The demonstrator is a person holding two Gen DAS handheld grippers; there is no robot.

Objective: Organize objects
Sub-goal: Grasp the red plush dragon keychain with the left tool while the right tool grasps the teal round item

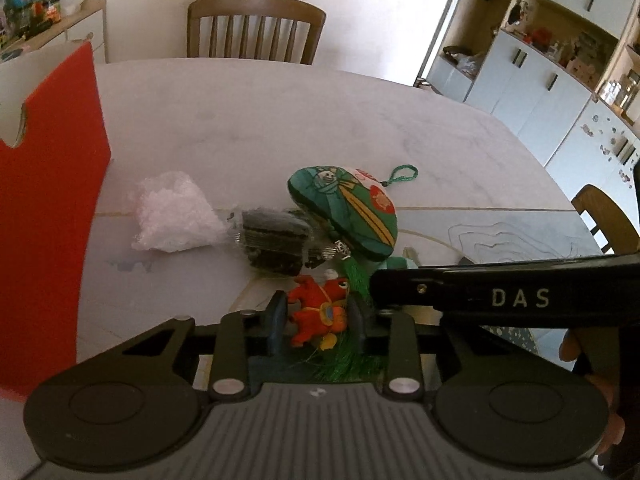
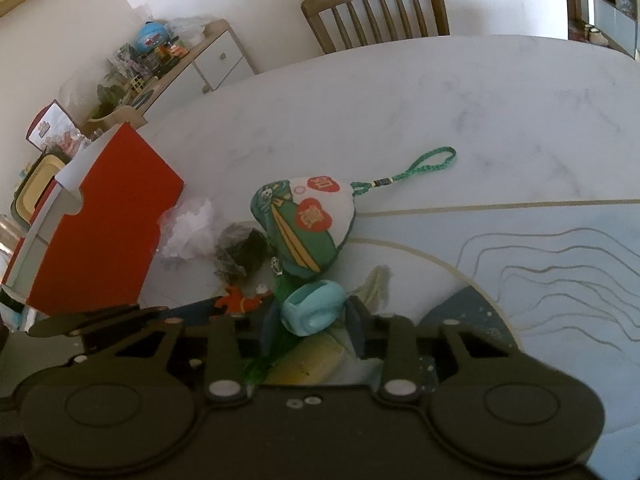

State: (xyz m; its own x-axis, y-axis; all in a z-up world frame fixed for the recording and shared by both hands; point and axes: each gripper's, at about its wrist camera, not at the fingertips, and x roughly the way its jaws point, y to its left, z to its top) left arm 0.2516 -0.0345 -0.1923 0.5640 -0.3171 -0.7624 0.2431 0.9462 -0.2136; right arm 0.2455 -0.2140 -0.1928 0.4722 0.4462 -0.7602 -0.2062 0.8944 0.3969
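Observation:
A small red and orange toy figure [image 1: 316, 314] lies on the table's near part, and my left gripper [image 1: 318, 316] is shut on it, one pad at each side. My right gripper [image 2: 314, 320] is shut on a soft teal cup-shaped thing [image 2: 312, 312] just right of the red toy [image 2: 240, 302]. A green embroidered sachet [image 1: 348, 212] with a tassel and a green cord loop [image 2: 424, 164] lies just beyond both. Next to it are a black bundle in clear wrap [image 1: 276, 236] and a crumpled white plastic bag [image 1: 176, 216]. A yellow thing [image 2: 308, 364] lies partly hidden under the right gripper.
A red box with white edges [image 1: 52, 200] stands upright at the left of the marble table [image 1: 240, 120]. The right gripper's black body [image 1: 500, 296] crosses close to the left one. A wooden chair [image 1: 256, 28] is at the far edge, and a cluttered sideboard [image 2: 172, 56] stands beyond.

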